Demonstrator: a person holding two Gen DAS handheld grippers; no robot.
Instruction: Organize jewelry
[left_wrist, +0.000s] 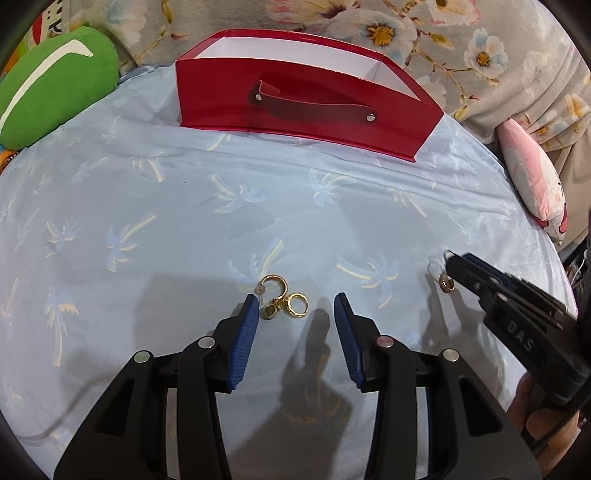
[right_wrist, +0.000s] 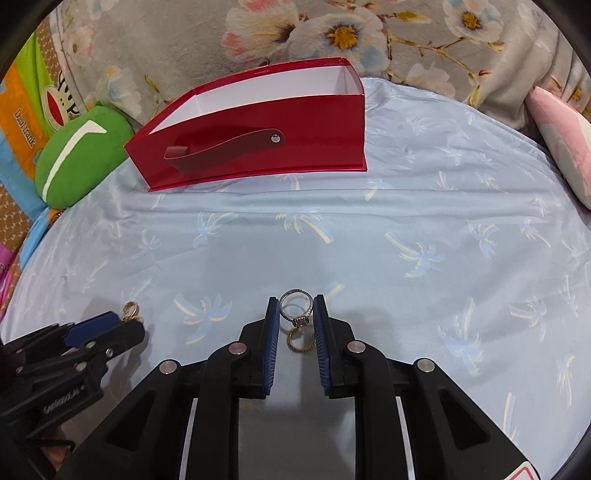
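Left wrist view takes in the pale blue palm-print bed sheet (left_wrist: 184, 206), with the open red cardboard box with a strap handle (left_wrist: 295, 107) at its far side. Near the camera, the left gripper (left_wrist: 294, 310) stands released, its blue pads apart around a cluster of gold hoop earrings (left_wrist: 282, 301) lying on the sheet. To the right, the right gripper (right_wrist: 295, 312) is narrowed onto a silver stone-set ring (right_wrist: 295, 308), seemingly pinching it upright, with a thin gold ring (right_wrist: 300, 341) just beneath on the sheet.
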